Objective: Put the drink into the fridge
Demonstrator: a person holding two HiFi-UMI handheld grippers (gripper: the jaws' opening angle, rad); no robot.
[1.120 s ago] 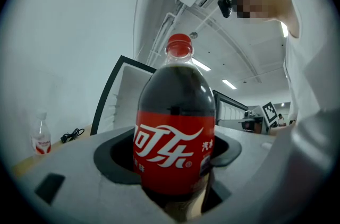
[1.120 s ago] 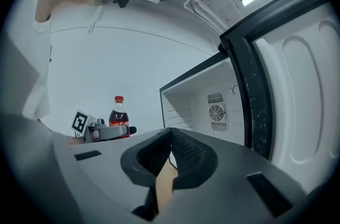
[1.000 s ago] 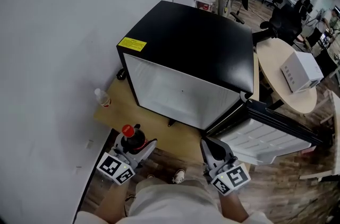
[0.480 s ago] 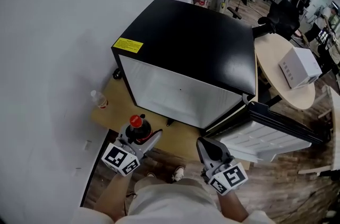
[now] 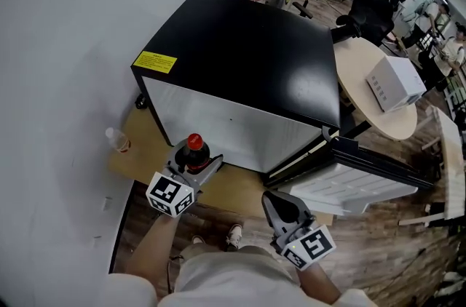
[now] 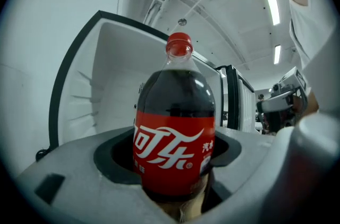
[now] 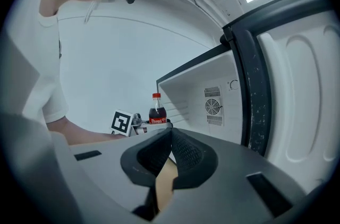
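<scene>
A dark cola bottle (image 5: 194,150) with a red cap and red label stands upright in my left gripper (image 5: 195,161), which is shut on its lower body (image 6: 174,146). It sits just in front of the lower left corner of the open black fridge (image 5: 247,58), facing the white interior (image 6: 101,95). My right gripper (image 5: 279,202) hangs lower right, near the open fridge door (image 5: 357,185). Its jaws are shut, tips touching, with nothing between them (image 7: 171,135). The right gripper view also shows the bottle (image 7: 156,113) and the interior's back wall with a fan grille (image 7: 213,106).
The fridge stands on a wooden platform (image 5: 149,153) against a white wall. A small clear bottle (image 5: 115,140) stands at the platform's left edge. A round table (image 5: 364,91) with a white box (image 5: 393,82) lies right of the fridge. People stand at the back.
My left gripper has carried the cola bottle up and right in the head view, closer to the fridge opening. The right gripper has stayed put.
</scene>
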